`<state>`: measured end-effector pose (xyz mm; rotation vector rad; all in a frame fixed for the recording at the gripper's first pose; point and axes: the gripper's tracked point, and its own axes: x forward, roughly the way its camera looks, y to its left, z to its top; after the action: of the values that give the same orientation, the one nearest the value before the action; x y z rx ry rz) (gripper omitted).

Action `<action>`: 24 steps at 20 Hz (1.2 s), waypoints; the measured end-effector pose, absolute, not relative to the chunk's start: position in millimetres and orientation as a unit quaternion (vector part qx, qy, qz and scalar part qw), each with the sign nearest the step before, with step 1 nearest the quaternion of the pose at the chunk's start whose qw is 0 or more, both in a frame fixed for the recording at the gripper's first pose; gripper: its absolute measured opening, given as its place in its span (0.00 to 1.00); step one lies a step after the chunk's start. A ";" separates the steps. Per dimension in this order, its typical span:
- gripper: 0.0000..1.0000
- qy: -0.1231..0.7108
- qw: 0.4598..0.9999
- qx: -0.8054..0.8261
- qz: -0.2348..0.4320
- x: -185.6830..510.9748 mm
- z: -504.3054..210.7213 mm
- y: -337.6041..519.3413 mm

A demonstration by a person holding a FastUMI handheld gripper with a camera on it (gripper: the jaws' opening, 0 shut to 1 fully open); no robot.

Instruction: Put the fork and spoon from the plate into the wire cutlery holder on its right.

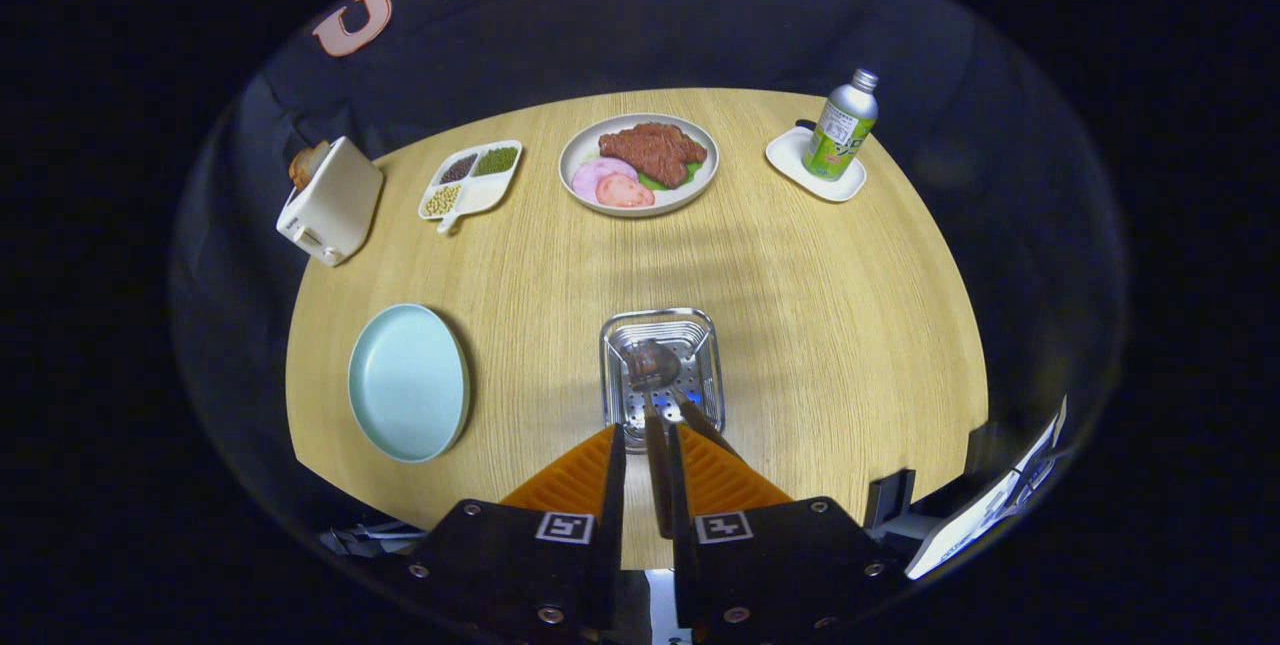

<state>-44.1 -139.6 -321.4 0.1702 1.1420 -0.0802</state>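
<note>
Pinching the spoon (655, 395) by its handle, the gripper (646, 450) holds its bowl over the wire cutlery holder (661, 375) just ahead; the empty plate (408, 382) lies to the fingers' left on the desk (800, 325).

Gripper (646, 445) with two wedge-shaped ribbed fingers (575, 480), black screw-fastened mounts, square fiducial markers
</note>
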 end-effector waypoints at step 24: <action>0.94 0.011 1.000 -0.008 -0.005 43.8 -42.6 -105.9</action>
<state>43.8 -105.9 -42.6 -0.0153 0.0227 -0.0091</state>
